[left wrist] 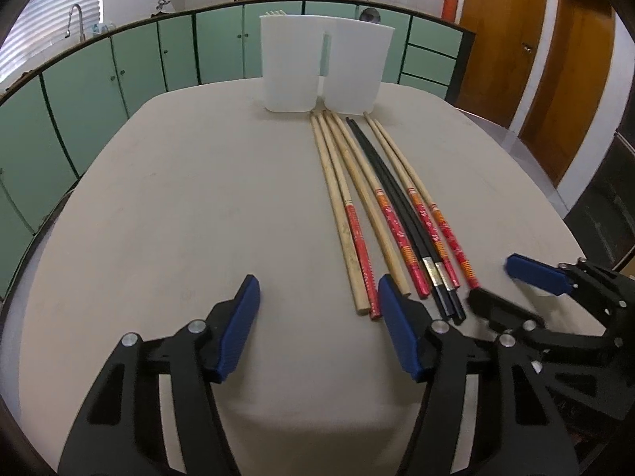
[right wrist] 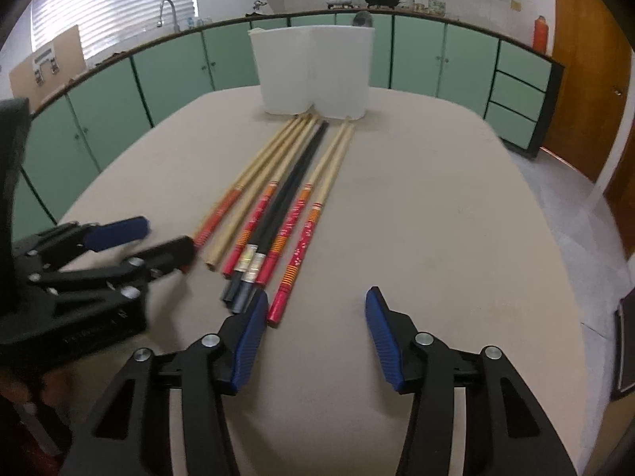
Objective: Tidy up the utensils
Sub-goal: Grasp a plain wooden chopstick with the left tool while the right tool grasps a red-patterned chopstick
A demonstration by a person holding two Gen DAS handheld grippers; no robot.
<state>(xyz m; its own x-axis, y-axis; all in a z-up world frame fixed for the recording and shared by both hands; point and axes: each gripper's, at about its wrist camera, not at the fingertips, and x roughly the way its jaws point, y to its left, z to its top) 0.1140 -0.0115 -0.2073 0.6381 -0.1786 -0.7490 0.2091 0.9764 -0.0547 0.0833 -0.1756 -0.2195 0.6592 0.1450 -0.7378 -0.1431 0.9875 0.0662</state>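
A row of chopsticks (left wrist: 381, 214) lies lengthwise down the beige table (left wrist: 178, 218): pale wooden ones with red patterned handles, and a black pair (left wrist: 393, 206) among them with silver bands. Their tips touch or nearly touch a white two-part holder (left wrist: 323, 65) at the far edge. The table's left half is bare. The left gripper (left wrist: 319, 329) hangs over the near handle ends, jaws apart, holding nothing. The right gripper (right wrist: 313, 337), just right of the handles, likewise gapes empty.

- The left gripper (left wrist: 319, 329) tilts downward, blue-padded jaws apart, nothing between them.
- The right gripper (right wrist: 313, 337) tilts downward just beside it, jaws apart and empty.
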